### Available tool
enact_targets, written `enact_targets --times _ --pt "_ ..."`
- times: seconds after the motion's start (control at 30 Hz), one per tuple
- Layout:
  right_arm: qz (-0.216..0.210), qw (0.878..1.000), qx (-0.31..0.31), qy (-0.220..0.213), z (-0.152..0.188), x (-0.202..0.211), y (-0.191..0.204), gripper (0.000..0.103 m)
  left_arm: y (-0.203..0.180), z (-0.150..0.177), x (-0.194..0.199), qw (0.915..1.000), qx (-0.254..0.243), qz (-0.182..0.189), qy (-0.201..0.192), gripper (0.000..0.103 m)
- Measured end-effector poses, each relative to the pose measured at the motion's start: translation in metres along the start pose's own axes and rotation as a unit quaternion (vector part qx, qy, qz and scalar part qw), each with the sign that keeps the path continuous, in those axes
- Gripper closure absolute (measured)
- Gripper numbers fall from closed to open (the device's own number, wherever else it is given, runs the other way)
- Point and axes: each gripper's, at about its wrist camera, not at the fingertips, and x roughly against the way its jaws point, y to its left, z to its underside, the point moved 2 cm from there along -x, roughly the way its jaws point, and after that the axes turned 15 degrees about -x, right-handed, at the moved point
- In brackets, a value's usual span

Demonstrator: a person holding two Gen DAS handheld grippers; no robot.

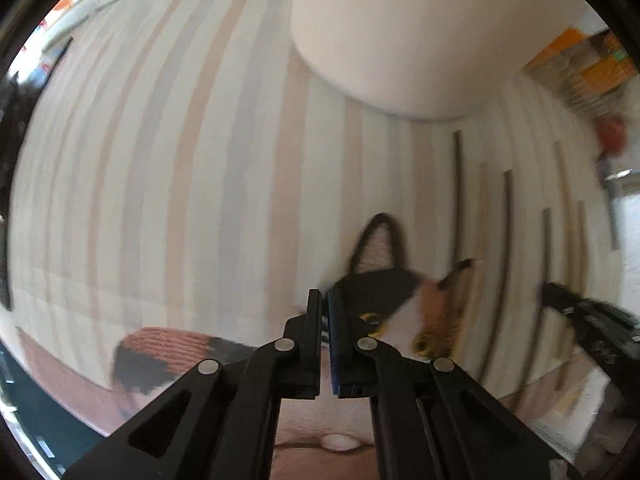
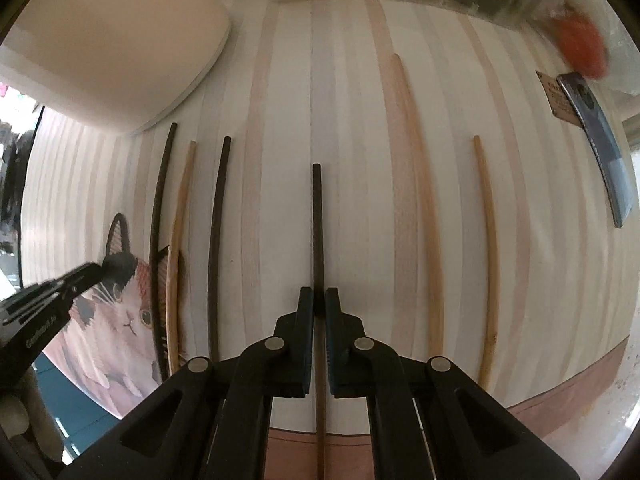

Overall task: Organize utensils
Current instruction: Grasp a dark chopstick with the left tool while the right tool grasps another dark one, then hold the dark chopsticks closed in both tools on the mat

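The striped worktop (image 2: 344, 80) carries a big white container (image 2: 108, 40) at my far left. A cat-picture mat (image 2: 120, 320) lies under my left gripper (image 1: 325, 340), its jaws together on nothing. Loose chopsticks (image 2: 216, 220) lie in rows. My right gripper (image 2: 319, 340) has its jaws clamped on one dark chopstick (image 2: 317, 220), pointing straight ahead.

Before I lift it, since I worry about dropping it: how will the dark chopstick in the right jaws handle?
The dark chopstick looks thin, straight and rigid, so probably stiff and light. Gripped near one end by the right gripper, it may pivot. Round, so apt to roll if dropped.
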Motion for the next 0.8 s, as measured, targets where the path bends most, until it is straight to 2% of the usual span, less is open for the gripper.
enact_targets --times 0.1,0.17,0.2,0.23,0.3,0.47,0.5,0.57,0.6,0.63,0.7,0.8 --pt "-0.003 1.000 -0.005 0.003 -0.008 -0.005 -0.006 0.098 -0.008 -0.009 0.002 0.9989 0.001 0.044 -0.016 0.100" --pt "0.002 1.000 -0.005 0.000 -0.018 -0.003 -0.015 0.098 -0.023 -0.017 0.002 0.9979 -0.010 0.059 -0.026 0.092" --pt "0.003 1.000 -0.008 -0.001 -0.019 -0.003 -0.021 0.098 -0.030 -0.021 0.002 0.9976 -0.017 0.060 -0.030 0.081" --pt "0.005 1.000 -0.012 -0.002 -0.020 -0.003 -0.025 0.098 -0.038 -0.025 0.001 0.9973 -0.026 0.060 -0.035 0.075" --pt "0.006 1.000 -0.018 -0.002 -0.021 0.000 -0.033 0.098 -0.049 -0.036 -0.004 0.9967 -0.043 0.061 -0.033 0.075" --pt "0.013 0.999 -0.031 -0.004 -0.026 0.002 -0.055 0.098 -0.080 -0.063 -0.018 0.9964 -0.084 0.005 -0.006 0.076" --pt "0.013 0.999 -0.033 -0.005 -0.027 0.001 -0.062 0.098 -0.085 -0.065 -0.018 0.9956 -0.093 -0.008 -0.013 0.077" --pt "0.011 0.999 -0.039 -0.005 -0.028 0.003 -0.068 0.098 -0.096 -0.069 -0.025 0.9933 -0.108 -0.039 -0.013 0.087" --pt "0.011 0.999 -0.040 -0.006 -0.028 0.003 -0.070 0.098 -0.102 -0.070 -0.027 0.9920 -0.114 -0.053 -0.012 0.096" --pt "0.012 0.999 -0.040 -0.006 -0.028 0.004 -0.071 0.097 -0.102 -0.070 -0.029 0.9911 -0.117 -0.061 -0.013 0.099" --pt "0.017 0.999 -0.038 -0.009 -0.026 0.002 -0.067 0.097 -0.099 -0.070 -0.032 0.9928 -0.104 -0.059 -0.012 0.100" --pt "0.010 0.999 -0.032 -0.002 -0.015 -0.004 -0.057 0.097 -0.072 -0.063 -0.031 0.9956 -0.068 -0.064 0.001 0.100"
